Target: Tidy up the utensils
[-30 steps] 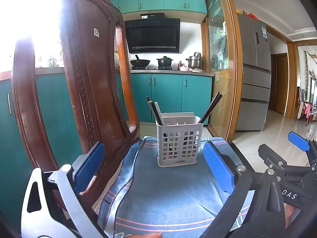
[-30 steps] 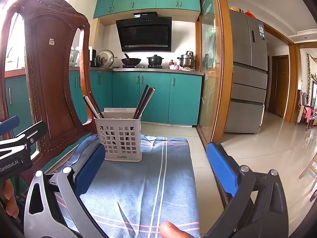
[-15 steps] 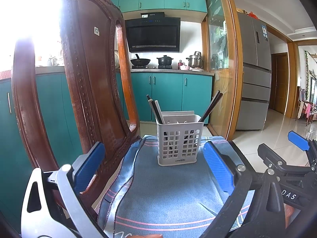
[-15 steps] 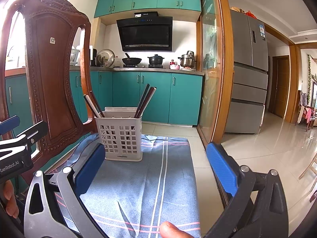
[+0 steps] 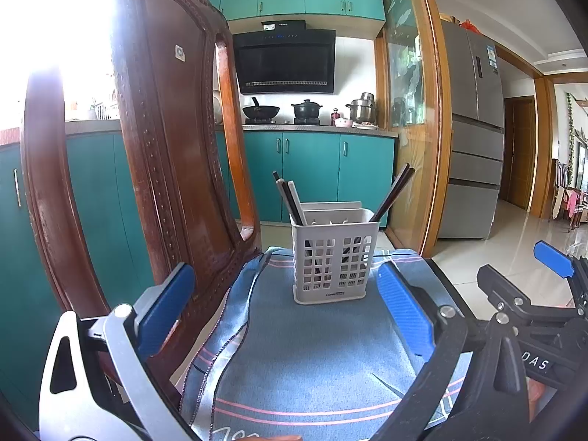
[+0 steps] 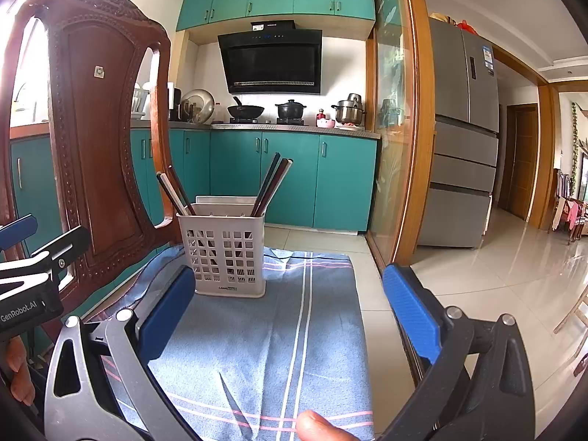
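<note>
Caddy: white perforated plastic, upright on the cloth, toward the cloth's far end. Landmark for all entries below.

Chopsticks, left group: dark sticks with 1 pale one, standing in the caddy's left corner, leaning left out over its rim. Same group in the right wrist view.

Chopsticks, right group: dark sticks in the caddy's right corner, leaning right. In the right wrist view at least 3 tips show.

Cloth: blue with pink and white stripes, spread flat under the caddy and running from it toward the cameras; its left edge is rumpled against the chair.

Chair: carved dark wood back, upright, just left of the caddy at the cloth's left edge.

Left gripper: nearer than the caddy, apart from it, blue pads spread wide with nothing between them; the caddy shows in the gap.

Right gripper: nearer than the caddy and to its right, apart from it, pads spread wide, holding nothing. A fingertip shows at the bottom edge.

Cabinets: teal, well behind the caddy, with pots on the counter above them.

Fridge: grey, well behind the caddy and to its right.
</note>
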### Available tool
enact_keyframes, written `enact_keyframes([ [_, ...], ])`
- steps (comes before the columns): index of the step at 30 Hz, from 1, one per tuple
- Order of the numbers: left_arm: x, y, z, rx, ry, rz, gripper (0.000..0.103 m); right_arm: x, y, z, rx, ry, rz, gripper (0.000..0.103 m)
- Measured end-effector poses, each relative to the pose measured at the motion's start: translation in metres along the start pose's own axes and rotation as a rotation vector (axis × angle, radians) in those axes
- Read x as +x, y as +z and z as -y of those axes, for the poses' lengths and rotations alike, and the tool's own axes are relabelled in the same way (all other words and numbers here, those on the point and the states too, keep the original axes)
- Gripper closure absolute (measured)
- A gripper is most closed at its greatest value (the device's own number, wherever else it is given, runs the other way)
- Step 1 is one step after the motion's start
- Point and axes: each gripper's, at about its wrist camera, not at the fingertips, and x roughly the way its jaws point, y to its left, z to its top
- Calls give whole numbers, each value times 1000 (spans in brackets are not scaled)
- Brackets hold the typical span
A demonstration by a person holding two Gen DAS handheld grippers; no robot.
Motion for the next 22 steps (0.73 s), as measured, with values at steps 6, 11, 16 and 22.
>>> enact_keyframes([
  [6,-1,-3,-1,-3,0,0,4,1,-3,3,-2,6,-5,3],
  [11,-2,-4,-1,8,-6,14,4,5,-3,-1,-14,0,-14,3],
  [16,11,-11,-1,20,-8,-34,4,9,-6,-4,-35,-6,-28,3],
  [22,89,-39,-7,4,-63,-309,4,52,-21,-4,-46,-54,-196,3],
])
